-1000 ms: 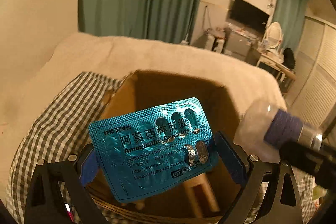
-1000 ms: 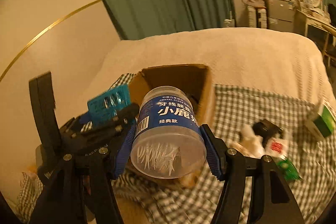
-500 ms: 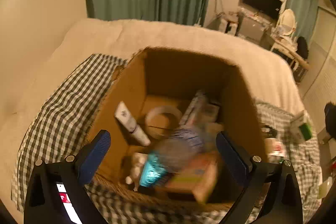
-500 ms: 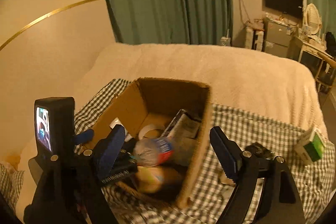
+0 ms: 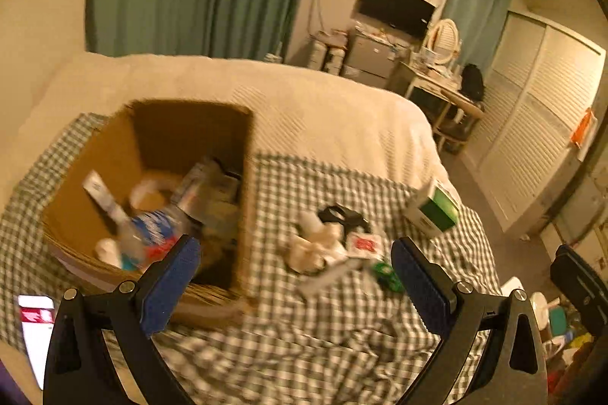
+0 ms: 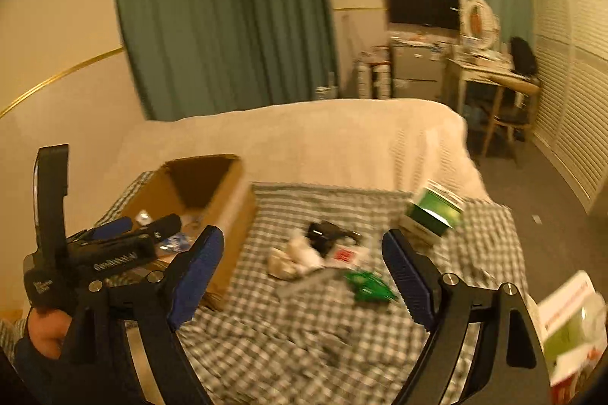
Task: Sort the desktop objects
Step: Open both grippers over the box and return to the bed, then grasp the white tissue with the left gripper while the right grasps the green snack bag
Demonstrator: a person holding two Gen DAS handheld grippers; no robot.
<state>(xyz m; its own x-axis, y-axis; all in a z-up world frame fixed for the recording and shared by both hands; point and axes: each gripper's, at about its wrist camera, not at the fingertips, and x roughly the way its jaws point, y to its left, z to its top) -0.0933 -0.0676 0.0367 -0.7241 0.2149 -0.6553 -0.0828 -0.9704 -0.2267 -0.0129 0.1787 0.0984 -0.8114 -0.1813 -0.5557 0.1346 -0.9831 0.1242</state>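
Left wrist view: the left gripper (image 5: 292, 276) hangs with its jaws spread wide and nothing between them, above the checked cloth (image 5: 304, 340) on the bed (image 5: 323, 116). Off to the left sits the cardboard box (image 5: 243, 200), already well stocked: a white tube (image 5: 100, 194), a roll of tape (image 5: 152, 192), a blue-labelled clear tub (image 5: 152, 230) and some packets, all blurred. So a good share of the sorting looks done.

Loose on the cloth, right of the box: a crumpled white wad (image 5: 307, 245), a black item (image 5: 342, 215), a red-and-white sachet (image 5: 363, 245), a small green packet (image 5: 385, 274), and further off a green-and-white carton (image 5: 433, 211).

Right wrist view: the right gripper (image 6: 304, 272) is released too, jaws opening and empty. Between them, well ahead, lie the same leftovers: white wad (image 6: 292, 255), black item (image 6: 326, 232), green packet (image 6: 370, 287), green carton (image 6: 433, 215). The box (image 6: 228, 211) stands left, with the other gripper in front of it. By my reckoning, five or so pieces are left to collect.
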